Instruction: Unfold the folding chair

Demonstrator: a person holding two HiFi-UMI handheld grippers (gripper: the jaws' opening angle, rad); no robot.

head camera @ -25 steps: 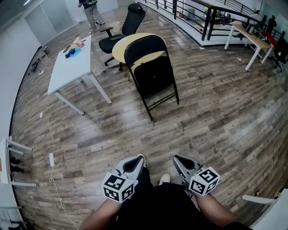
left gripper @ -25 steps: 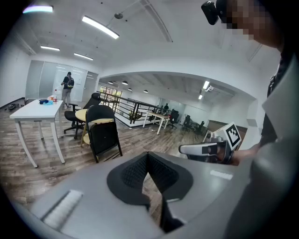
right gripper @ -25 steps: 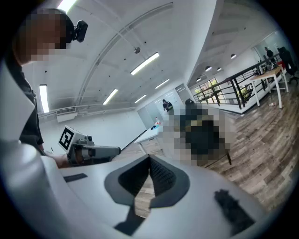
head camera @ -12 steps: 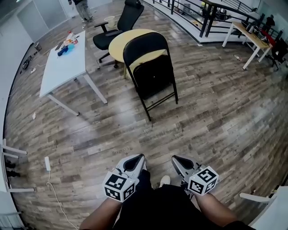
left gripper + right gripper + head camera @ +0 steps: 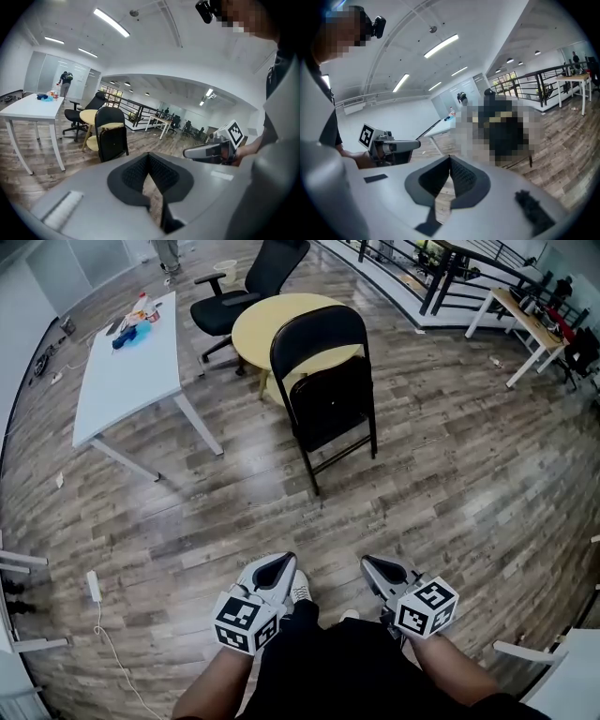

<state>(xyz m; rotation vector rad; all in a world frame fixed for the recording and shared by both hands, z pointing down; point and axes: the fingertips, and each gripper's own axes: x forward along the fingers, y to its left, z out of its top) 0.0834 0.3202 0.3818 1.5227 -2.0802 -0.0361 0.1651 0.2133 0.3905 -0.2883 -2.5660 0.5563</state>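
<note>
Folding chair (image 5: 323,390) nearer now; left tool (image 5: 282,564), right tool (image 5: 372,566) low, side by side, jaws pressed together.

The person wears black clothes (image 5: 337,671). White shoes (image 5: 300,590) show just ahead of the clothes. To either side of the clothes are the left gripper (image 5: 286,562) and right gripper (image 5: 368,565) — pale grey shells with black ribbed pads (image 5: 164,176) — each topped by a white cube (image 5: 247,622) with black square markers.

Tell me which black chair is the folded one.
The folding chair in front of the yellow table, folded flat on thin legs; the office chair behind has armrests and wheels.
</note>
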